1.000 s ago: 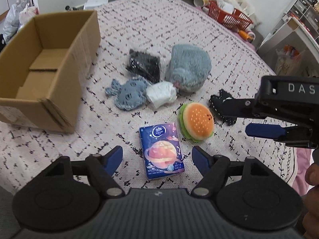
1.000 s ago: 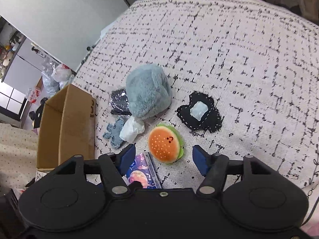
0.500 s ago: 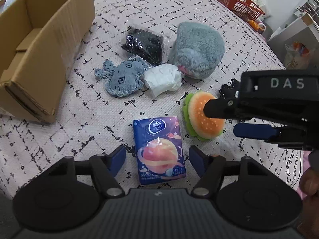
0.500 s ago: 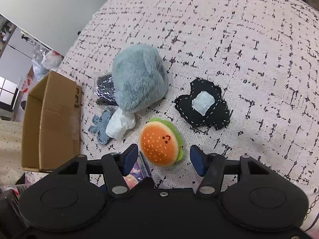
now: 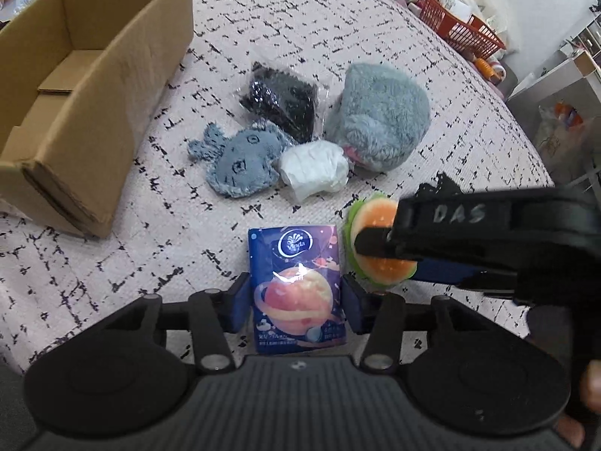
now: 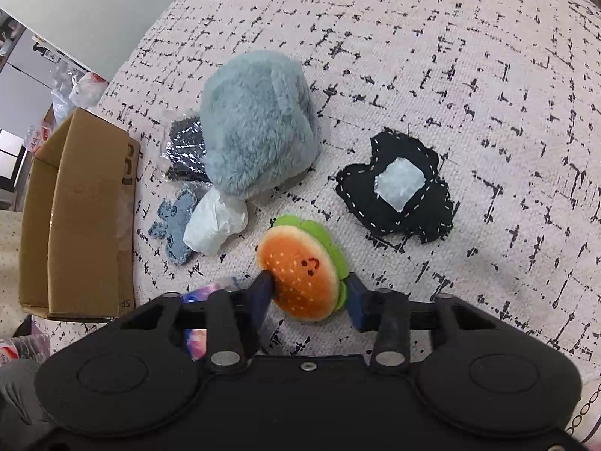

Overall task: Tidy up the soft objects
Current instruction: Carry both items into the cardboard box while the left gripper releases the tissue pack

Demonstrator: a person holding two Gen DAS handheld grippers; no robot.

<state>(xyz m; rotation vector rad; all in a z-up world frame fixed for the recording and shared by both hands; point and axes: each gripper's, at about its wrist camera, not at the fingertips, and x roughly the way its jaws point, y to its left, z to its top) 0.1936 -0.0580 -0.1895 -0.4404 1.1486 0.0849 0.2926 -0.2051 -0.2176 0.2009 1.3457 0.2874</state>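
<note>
A blue tissue pack (image 5: 296,274) lies flat on the patterned cloth, between the pads of my left gripper (image 5: 296,302). Its jaws are closing and both pads touch the pack's long sides. An orange burger plush (image 6: 300,270) with a green felt rim sits between the pads of my right gripper (image 6: 308,297). Those jaws are closing too, and the left pad dents the bun. In the left wrist view the right gripper (image 5: 398,259) crosses over the burger plush (image 5: 375,218) from the right. An open cardboard box (image 5: 94,75) stands at the left.
Behind the pack lie a grey-blue knitted toy (image 5: 240,158), a white wad in plastic (image 5: 315,169), a bagged black item (image 5: 281,101) and a big grey plush (image 5: 375,120). A black felt piece (image 6: 432,210) lies right of the burger. A red basket (image 5: 462,26) stands far back.
Both grippers have sunk toward the cloth and narrowed. The left one now flanks the tissue pack; the right one has come down around the burger plush.
</note>
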